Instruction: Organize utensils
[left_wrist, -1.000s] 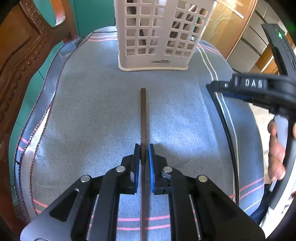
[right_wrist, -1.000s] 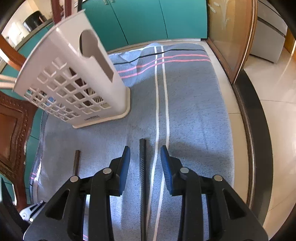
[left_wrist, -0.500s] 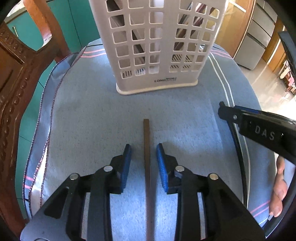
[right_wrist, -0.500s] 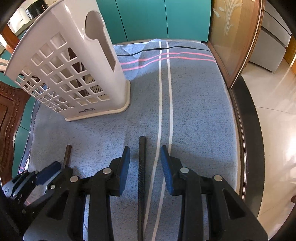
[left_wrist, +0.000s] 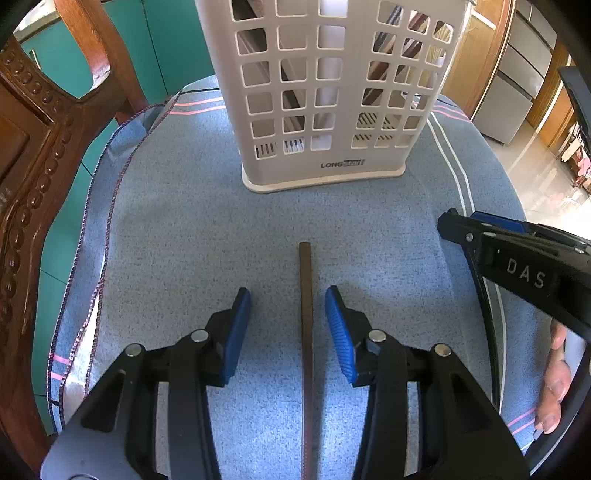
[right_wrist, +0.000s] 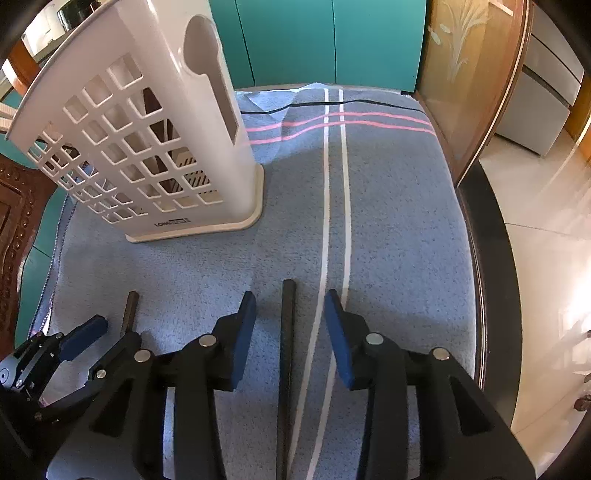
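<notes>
Both tongs wide: left gripper (left_wrist: 288, 325) straddles brown stick (left_wrist: 306, 332), right gripper (right_wrist: 290, 328) straddles black stick (right_wrist: 286, 350), frame centre. Risk: thin sticks slip w/ off-centre closing.

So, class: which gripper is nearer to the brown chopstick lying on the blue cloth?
Left. The left gripper straddles the brown chopstick, fingers open on either side. The right gripper sits further right, straddling the black chopstick instead.

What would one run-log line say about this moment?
left gripper: open, astride brown stick | right gripper: open, astride black stick | white plastic lattice holder: upright on blue cloth
</notes>
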